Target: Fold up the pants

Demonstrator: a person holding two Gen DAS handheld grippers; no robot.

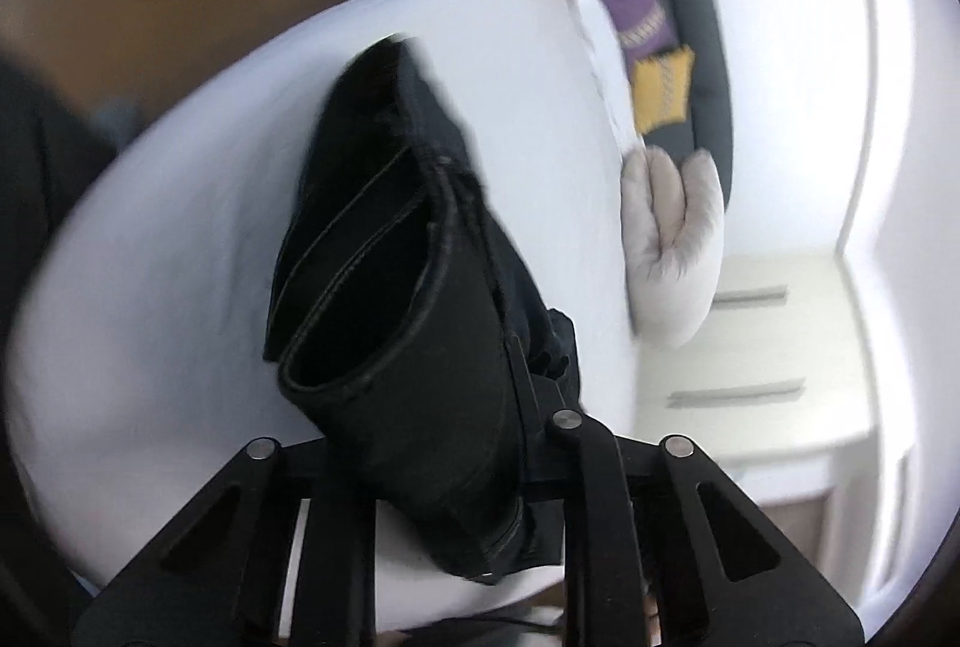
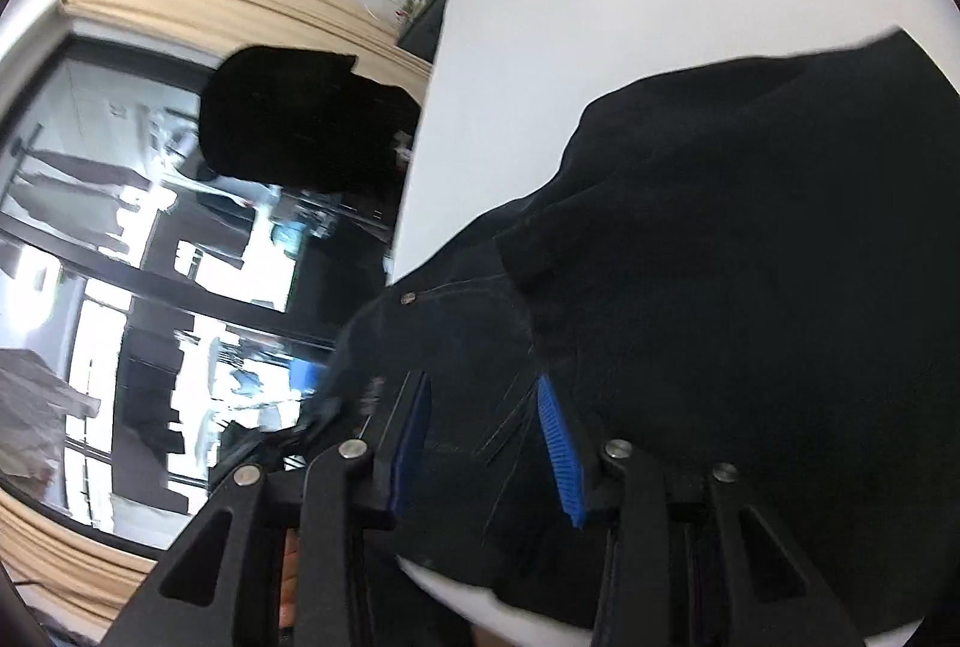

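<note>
While the black denim pants (image 1: 414, 251) drape up the frame's middle over a white bed sheet (image 1: 150, 257), the left gripper (image 1: 480, 467) clamps them; the right gripper (image 2: 486, 443) grips their fabric at lower centre. No writing is legible.

White bed sheet (image 1: 150, 239) — grey plush (image 1: 672, 239), white nightstand (image 1: 762, 347), window (image 2: 120, 239).

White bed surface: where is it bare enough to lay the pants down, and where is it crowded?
Bare white bed sheet lies left of the black denim pants, and beyond them. The pale furry cushion crowds the bedside edge.
</note>
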